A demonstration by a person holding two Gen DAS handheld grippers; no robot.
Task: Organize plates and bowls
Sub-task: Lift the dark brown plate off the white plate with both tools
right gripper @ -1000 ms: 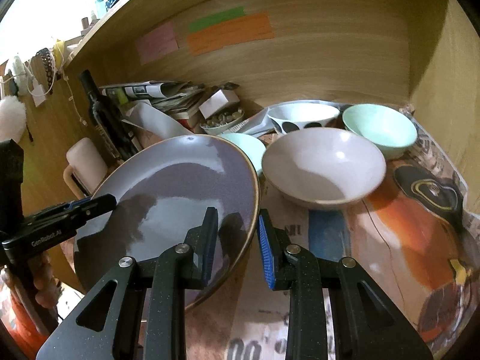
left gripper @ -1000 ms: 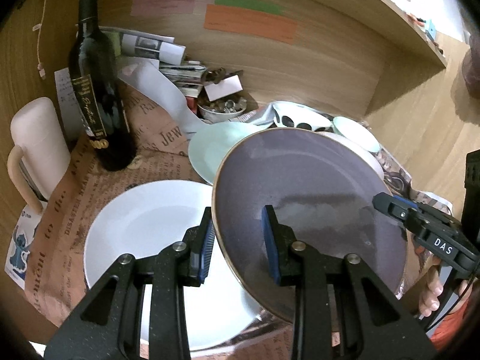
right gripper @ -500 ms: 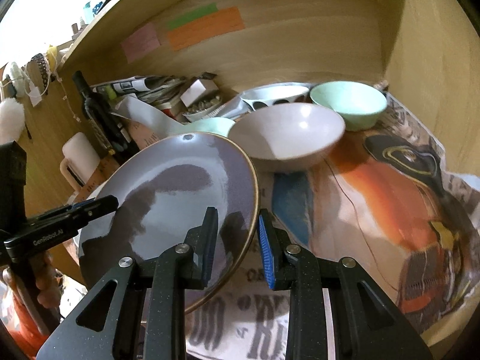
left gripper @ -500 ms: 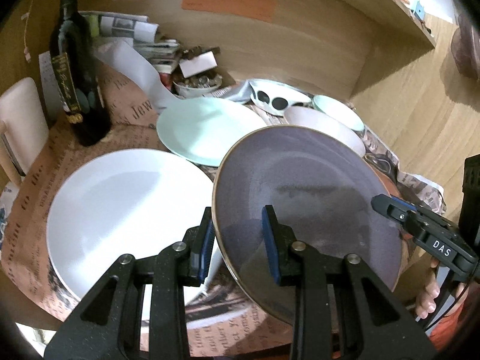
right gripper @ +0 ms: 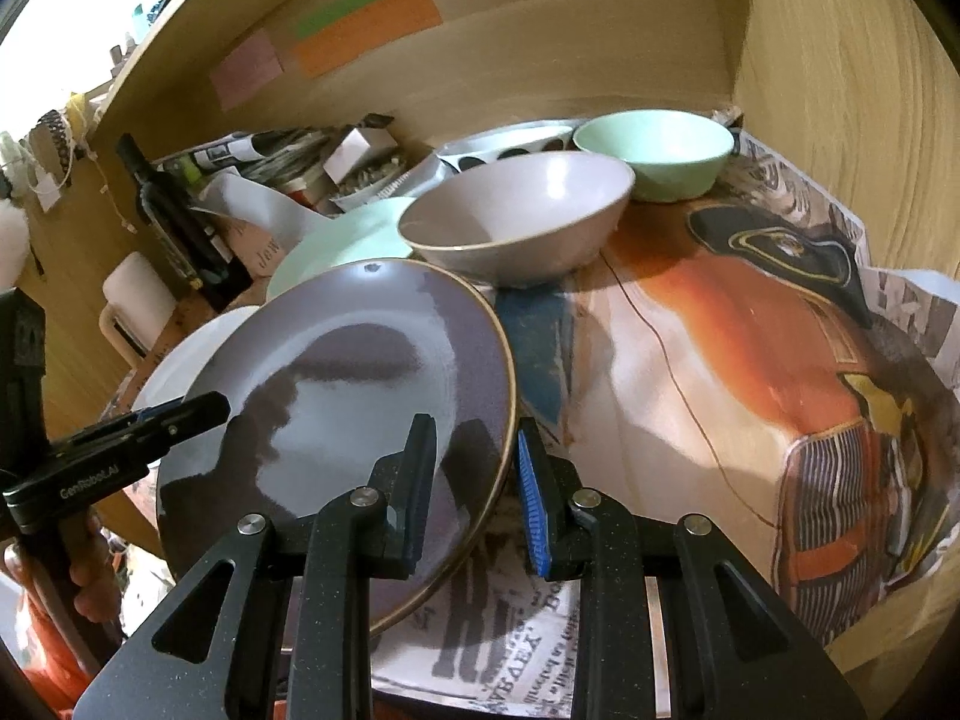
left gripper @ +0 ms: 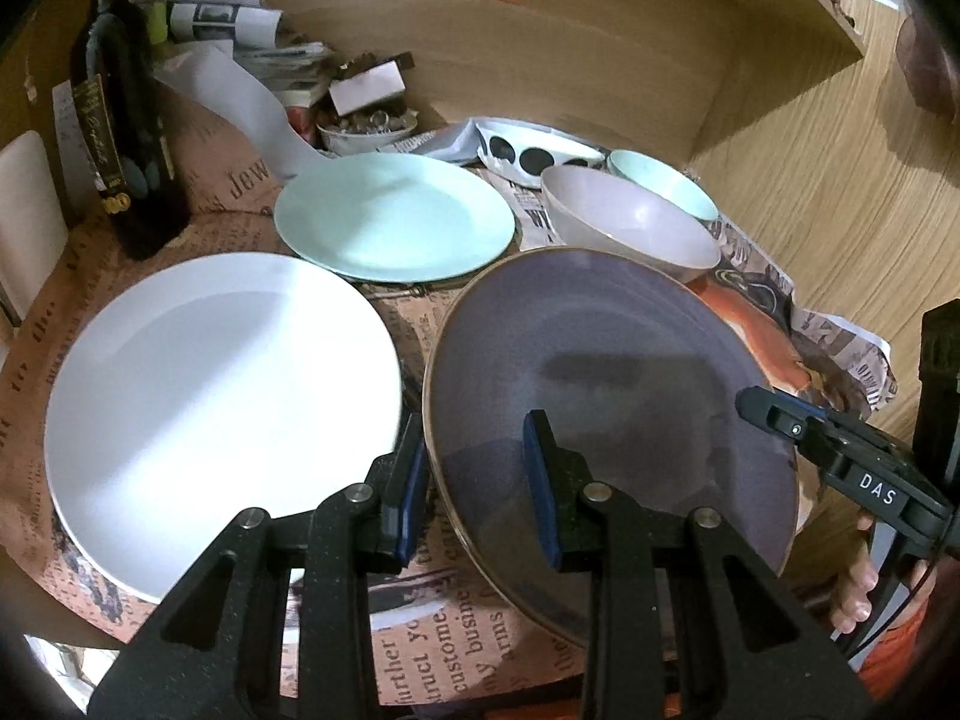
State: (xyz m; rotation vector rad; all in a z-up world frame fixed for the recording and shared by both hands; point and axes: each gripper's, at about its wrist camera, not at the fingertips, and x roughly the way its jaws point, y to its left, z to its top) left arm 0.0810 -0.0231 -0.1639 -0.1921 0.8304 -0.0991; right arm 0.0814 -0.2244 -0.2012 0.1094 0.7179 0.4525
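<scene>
Purple plate (left gripper: 606,396) clamped at opposite rims by left gripper (left gripper: 477,483) and right gripper (right gripper: 474,495); white plate (left gripper: 216,396) just left, lower.

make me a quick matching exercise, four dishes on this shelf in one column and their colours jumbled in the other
Dishes:
1. plate held by both tongs
2. big plate at the left
3. plate behind it
4. nearest bowl

Colours:
A. mint green
B. pale pinkish grey
C. dark purple-grey
D. white

Pairs: 1-C, 2-D, 3-A, 4-B
</scene>
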